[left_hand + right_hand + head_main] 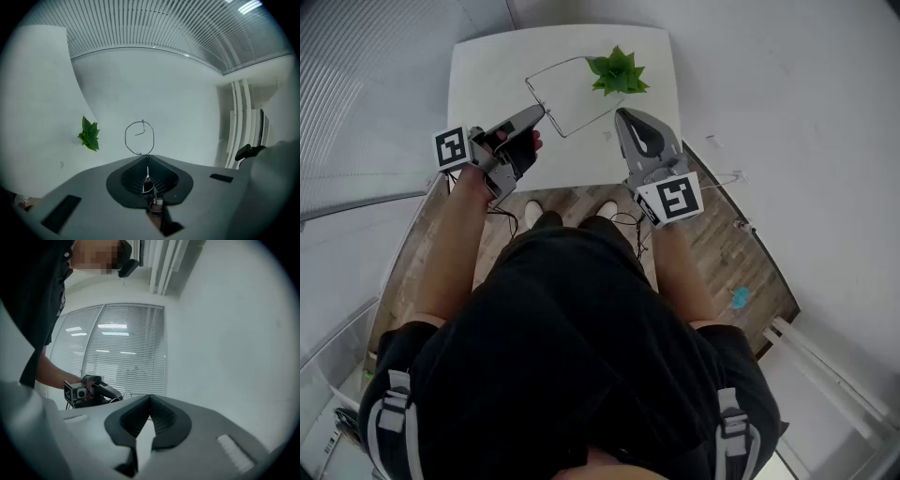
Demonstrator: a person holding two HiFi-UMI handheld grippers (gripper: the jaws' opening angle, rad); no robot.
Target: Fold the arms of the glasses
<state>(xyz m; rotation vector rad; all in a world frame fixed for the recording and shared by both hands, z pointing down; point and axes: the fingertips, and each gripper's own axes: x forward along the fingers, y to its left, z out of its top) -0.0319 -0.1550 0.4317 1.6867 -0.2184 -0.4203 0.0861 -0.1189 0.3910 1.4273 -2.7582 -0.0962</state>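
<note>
Wire-frame glasses (570, 96) sit over the white desk (487, 66), just left of the green plant (617, 72) at the far side. The left claw (539, 112) is clamped on the frame's left end. The right claw (621, 114) is fully closed with nothing in it, its tip beside the frame's right end.

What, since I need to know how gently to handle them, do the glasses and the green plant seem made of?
Glasses: the frame looks like thin dark metal wire, a hair-thin rim that holds its loop; any lens is too clear to judge. Plant: probably plastic, with stiff, evenly bright green pointed leaves, though a real succulent cannot be ruled out.
</note>
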